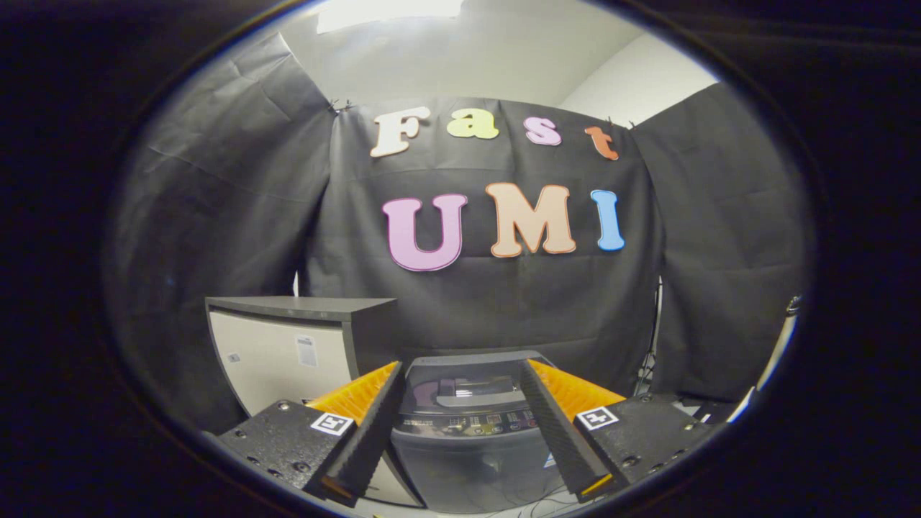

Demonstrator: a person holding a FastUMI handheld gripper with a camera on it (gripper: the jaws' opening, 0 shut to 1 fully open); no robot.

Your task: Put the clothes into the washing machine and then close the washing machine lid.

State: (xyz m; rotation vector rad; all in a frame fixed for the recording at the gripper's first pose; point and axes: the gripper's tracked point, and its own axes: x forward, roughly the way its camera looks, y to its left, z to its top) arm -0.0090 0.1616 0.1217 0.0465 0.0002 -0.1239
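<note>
1. The gripper point(460, 403) is held high and level, its fingers point(363, 439) spread wide apart with nothing between them; that reads as readiness, not carrying.
2. Framed in the gap between the fingers and beyond their tips stands the washing machine point(468, 446), a small dark top-loader with a control strip along its front edge.
3. Its lid point(478, 394) looks down over the tub, though the glass blurs what lies beneath; a purplish shape shows there.
4. I cannot pick out any loose clothes.
5. Beside the machine, towards the left finger, stands a pale cabinet point(288, 360) with a dark top.
6. The booth wall point(489, 302) hangs behind everything.
</note>
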